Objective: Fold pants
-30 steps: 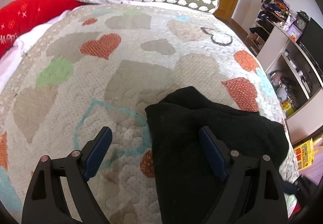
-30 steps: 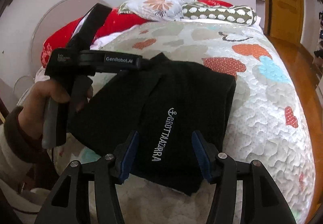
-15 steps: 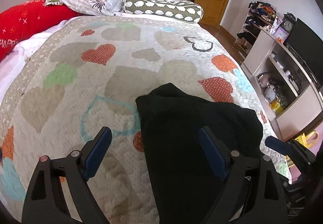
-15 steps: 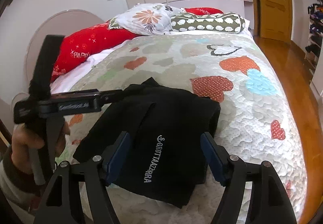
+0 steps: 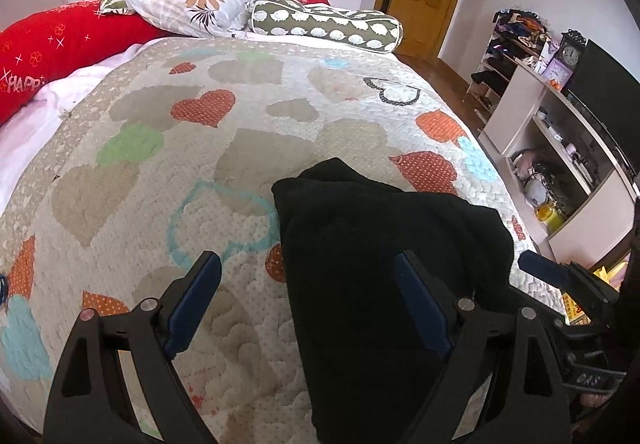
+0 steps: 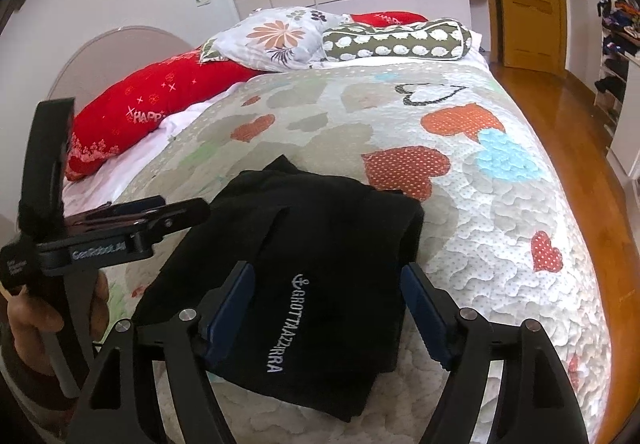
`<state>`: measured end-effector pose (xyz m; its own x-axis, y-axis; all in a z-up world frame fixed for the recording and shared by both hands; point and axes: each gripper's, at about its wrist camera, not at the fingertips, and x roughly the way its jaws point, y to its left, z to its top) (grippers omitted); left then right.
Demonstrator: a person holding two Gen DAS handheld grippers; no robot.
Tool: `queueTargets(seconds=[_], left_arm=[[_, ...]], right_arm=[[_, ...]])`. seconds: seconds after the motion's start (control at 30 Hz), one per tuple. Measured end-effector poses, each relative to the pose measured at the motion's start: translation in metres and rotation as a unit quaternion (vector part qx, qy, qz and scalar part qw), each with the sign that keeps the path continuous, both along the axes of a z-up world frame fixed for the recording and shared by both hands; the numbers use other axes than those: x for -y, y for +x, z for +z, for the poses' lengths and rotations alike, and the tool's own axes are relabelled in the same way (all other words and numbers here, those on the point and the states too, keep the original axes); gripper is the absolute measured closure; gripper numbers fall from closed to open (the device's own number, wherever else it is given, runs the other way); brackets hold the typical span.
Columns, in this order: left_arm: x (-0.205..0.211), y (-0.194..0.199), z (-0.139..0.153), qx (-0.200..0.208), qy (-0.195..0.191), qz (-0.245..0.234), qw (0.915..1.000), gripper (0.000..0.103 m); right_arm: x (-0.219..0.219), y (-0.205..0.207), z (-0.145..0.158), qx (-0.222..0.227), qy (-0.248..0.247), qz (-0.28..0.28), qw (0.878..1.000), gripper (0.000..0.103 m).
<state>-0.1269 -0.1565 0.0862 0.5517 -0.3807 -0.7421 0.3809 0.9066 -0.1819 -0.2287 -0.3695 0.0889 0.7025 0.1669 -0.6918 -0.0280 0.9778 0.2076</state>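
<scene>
Pants (image 6: 320, 276), black, lie folded into a compact bundle near the foot of the bed (image 6: 500, 228), white lettering showing on top. Both tools are up off the cloth: the left gripper (image 5: 308, 308) hangs over the bundle's left edge with its jaws spread wide and nothing between them, and the right gripper (image 6: 326, 312) hovers above the lettered panel, jaws apart too, holding nothing. It looks like the fold is done or very nearly so.

What could still go wrong? One corner pokes out at the far end of the bundle, and the layers along the right side look loosely stacked, so a careless nudge from either tool coming back down could drag the top layer and open the fold. The bundle also sits near the bed's edge, and the soft quilt (image 5: 168, 172) gives underneath, so a push towards the near side might slide it off.

As for containers, the open shelves (image 5: 560, 164) beside the bed hold small clutter, too blurred to name, plus something yellow low down.
</scene>
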Motion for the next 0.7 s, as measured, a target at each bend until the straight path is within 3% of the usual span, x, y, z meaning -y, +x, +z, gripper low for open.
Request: queueTargets(seconds=[0.7], left_arm=[[0.007,-0.006,-0.012,-0.035,-0.012,-0.018,0.9991,0.014]], right_arm=[[0.017,0.006,-0.020,-0.034,0.041,-0.021,0.998,0.021]])
